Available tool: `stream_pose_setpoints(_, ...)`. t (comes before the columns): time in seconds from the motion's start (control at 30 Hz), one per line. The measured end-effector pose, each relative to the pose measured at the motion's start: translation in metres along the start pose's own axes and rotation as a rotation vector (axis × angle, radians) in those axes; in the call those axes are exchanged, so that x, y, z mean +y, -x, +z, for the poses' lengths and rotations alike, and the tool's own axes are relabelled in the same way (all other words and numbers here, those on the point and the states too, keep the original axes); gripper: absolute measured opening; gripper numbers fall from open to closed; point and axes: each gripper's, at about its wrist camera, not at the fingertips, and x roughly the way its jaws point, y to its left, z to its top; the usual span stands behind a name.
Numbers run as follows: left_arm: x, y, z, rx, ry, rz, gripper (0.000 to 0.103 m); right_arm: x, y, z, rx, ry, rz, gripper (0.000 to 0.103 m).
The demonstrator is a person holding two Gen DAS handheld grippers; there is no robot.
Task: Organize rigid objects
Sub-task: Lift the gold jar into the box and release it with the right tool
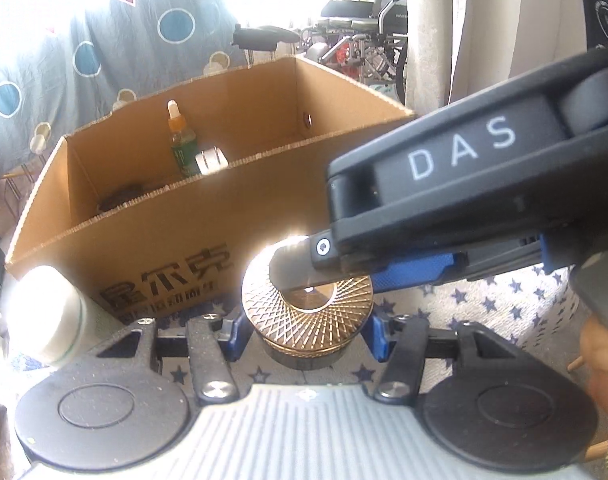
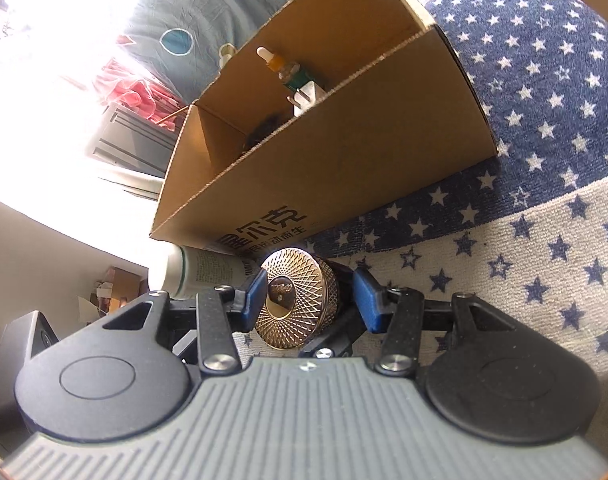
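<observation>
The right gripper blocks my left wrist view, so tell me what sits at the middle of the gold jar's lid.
Observer: The gold jar has a dark, smooth centre on its lid with small script that I cannot read.
Operator: Report the right gripper's pads.
Observer: On the right gripper, one blue pad lies against the lid's rim. The other shows a gap to the jar.
Operator: Describe the white blur at my left.
Observer: It is a white bottle lying on its side, printed label showing, by the front of the cardboard box.
</observation>
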Motion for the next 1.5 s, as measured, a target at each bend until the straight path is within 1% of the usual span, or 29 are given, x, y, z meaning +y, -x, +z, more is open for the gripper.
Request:
stream_pose_setpoints(0.1,0.005,0.020,0.018,-0.060,-0.012,0.019,0.057,0.023,0.019,0.013,-0.046,0.066,0.017,0.047)
stream_pose_setpoints(0.2,0.014,0.035,0.038,-0.100,-0.009,0.025,0.057,0.043,0.033,0.033,-0.084,0.134,0.027,0.047)
stream_pose_setpoints(0.33,0.020,0.031,0.080,-0.114,0.009,0.021,0.057,0.063,0.041,0.069,-0.099,0.197,0.030,0.048)
stream_pose_setpoints(0.43,0.031,0.026,0.102,-0.075,0.067,-0.007,0.057,0.067,0.036,0.105,-0.078,0.225,0.016,0.048)
stream_pose_setpoints(0.53,0.038,0.004,0.127,-0.026,0.098,-0.024,0.057,0.063,0.021,0.144,-0.036,0.223,-0.012,0.048)
stream_pose_setpoints(0.7,0.057,-0.062,0.161,0.083,0.124,-0.024,0.057,0.046,-0.022,0.201,0.058,0.209,-0.062,0.048)
stream_pose_setpoints(0.77,0.064,-0.090,0.165,0.118,0.143,-0.028,0.057,0.037,-0.042,0.219,0.093,0.205,-0.082,0.048)
stream_pose_setpoints(0.83,0.070,-0.107,0.166,0.152,0.172,-0.041,0.057,0.028,-0.059,0.233,0.127,0.201,-0.098,0.048)
stream_pose_setpoints(1.0,0.077,-0.145,0.168,0.202,0.219,-0.058,0.057,0.020,-0.093,0.250,0.181,0.253,-0.157,0.047)
stream_pose_setpoints(1.07,0.078,-0.155,0.168,0.198,0.256,-0.079,0.057,0.021,-0.101,0.251,0.176,0.297,-0.192,0.045)
stream_pose_setpoints(1.1,0.079,-0.160,0.169,0.198,0.276,-0.099,0.058,0.023,-0.103,0.253,0.168,0.319,-0.208,0.045)
stream_pose_setpoints(1.17,0.080,-0.168,0.170,0.189,0.303,-0.111,0.060,0.023,-0.106,0.256,0.152,0.345,-0.236,0.044)
stream_pose_setpoints(1.23,0.078,-0.170,0.172,0.174,0.294,-0.098,0.062,0.019,-0.106,0.259,0.147,0.333,-0.225,0.044)
stream_pose_setpoints(1.33,0.074,-0.169,0.173,0.180,0.278,-0.083,0.064,0.014,-0.102,0.262,0.132,0.304,-0.209,0.044)
stream_pose_setpoints(1.4,0.073,-0.163,0.173,0.181,0.281,-0.079,0.064,0.010,-0.096,0.261,0.125,0.281,-0.194,0.044)
stream_pose_setpoints(1.5,0.074,-0.147,0.172,0.170,0.289,-0.088,0.065,0.010,-0.077,0.257,0.090,0.254,-0.164,0.044)
